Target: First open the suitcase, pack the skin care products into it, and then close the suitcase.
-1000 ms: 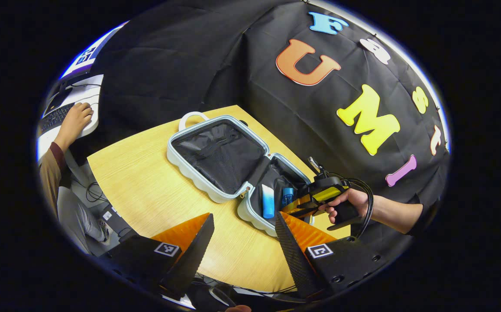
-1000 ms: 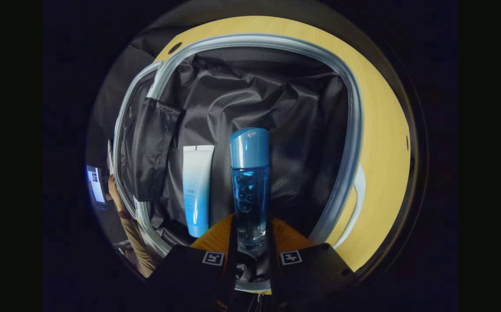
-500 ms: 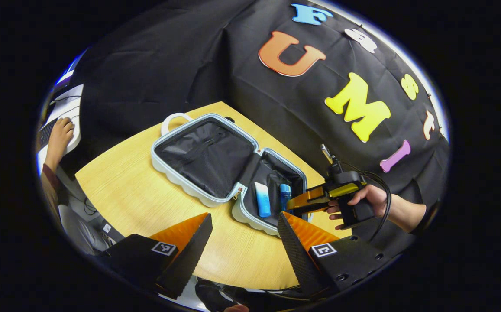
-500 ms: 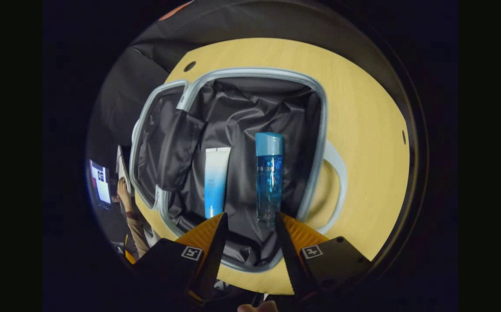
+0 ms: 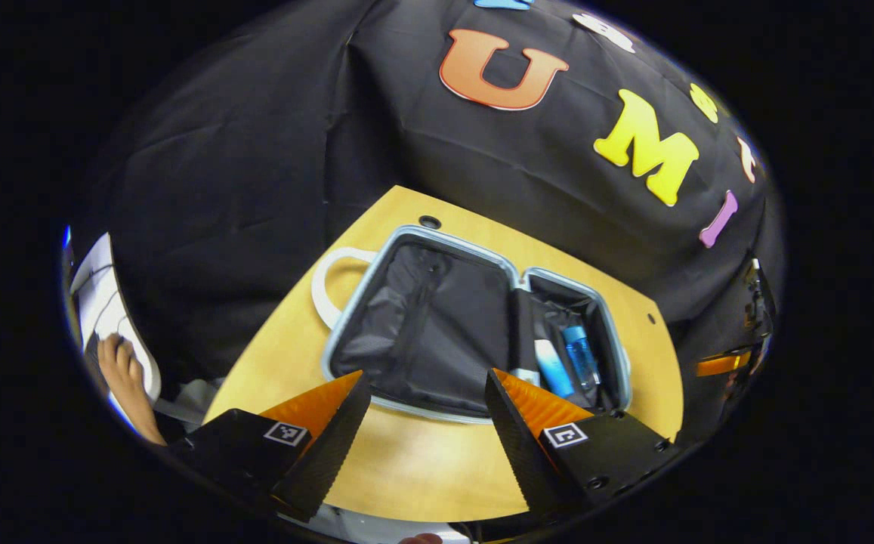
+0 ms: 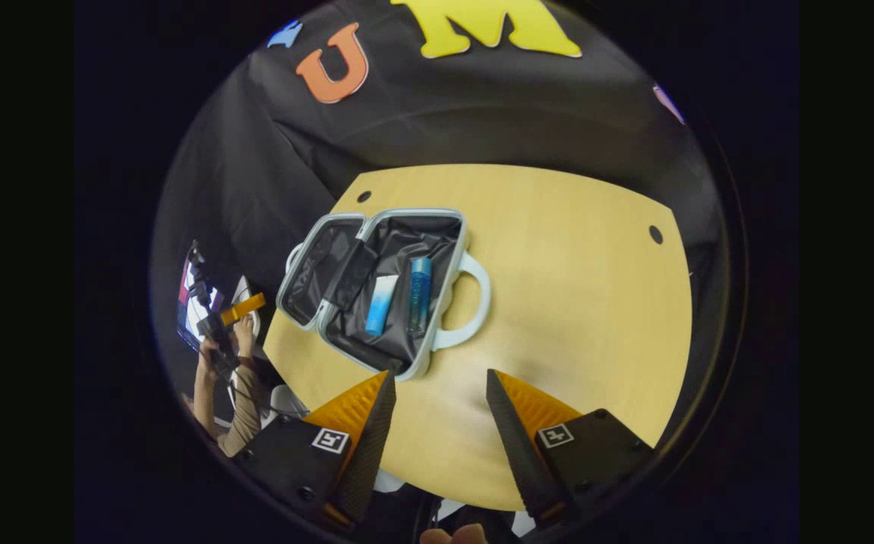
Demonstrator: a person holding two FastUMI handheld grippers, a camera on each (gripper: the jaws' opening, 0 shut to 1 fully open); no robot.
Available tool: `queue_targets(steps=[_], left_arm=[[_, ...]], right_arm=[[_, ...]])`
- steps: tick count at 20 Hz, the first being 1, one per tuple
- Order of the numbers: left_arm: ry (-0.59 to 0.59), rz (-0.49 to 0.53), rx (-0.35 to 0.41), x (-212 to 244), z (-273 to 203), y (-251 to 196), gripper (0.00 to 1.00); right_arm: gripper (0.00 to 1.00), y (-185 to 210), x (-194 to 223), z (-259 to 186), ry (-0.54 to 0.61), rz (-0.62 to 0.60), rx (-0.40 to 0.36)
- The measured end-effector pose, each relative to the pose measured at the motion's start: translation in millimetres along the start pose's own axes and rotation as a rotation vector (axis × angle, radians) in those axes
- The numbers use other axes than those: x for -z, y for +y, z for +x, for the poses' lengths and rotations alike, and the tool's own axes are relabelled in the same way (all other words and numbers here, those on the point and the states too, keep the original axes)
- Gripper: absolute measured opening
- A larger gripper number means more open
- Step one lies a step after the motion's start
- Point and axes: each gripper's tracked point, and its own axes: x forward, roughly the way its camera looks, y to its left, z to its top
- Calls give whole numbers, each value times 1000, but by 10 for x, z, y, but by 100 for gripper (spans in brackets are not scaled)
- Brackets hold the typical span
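Note:
The pale suitcase (image 5: 437,234) lies open flat on the wooden table (image 5: 406,461), its dark lining showing. In its right half a white-and-blue tube (image 5: 554,366) and a blue bottle (image 5: 580,355) lie side by side. My left gripper (image 5: 426,378) is open above the table's near edge, just short of the left half. In the right gripper view, the suitcase (image 6: 452,276) with tube (image 6: 381,304) and bottle (image 6: 419,296) sits farther off. My right gripper (image 6: 440,375) is open and holds nothing, well back from the case. The left gripper (image 6: 239,310) shows there too, at the left edge.
White carry handles stick out from the case at both ends (image 5: 323,287) (image 6: 474,302). Small round holes (image 6: 656,234) mark the tabletop. A wide bare stretch of table (image 6: 572,287) lies right of the case. A person's hand (image 5: 115,363) rests at a desk at the left.
My right gripper let go of the blue bottle, which now lies in the case, and drew far back and up. The left gripper swung toward the case's left half.

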Motion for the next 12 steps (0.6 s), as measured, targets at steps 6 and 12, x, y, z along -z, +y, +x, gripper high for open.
queue_targets(steps=[6, 12], left_arm=[[3, -36, -105, -377, 901, 957, 98], [74, -55, -128, -450, 1463, 1204, 90]], right_arm=[[67, -384, 491, -355, 35, 129, 13], [67, -530, 679, -365, 68, 218, 48]])
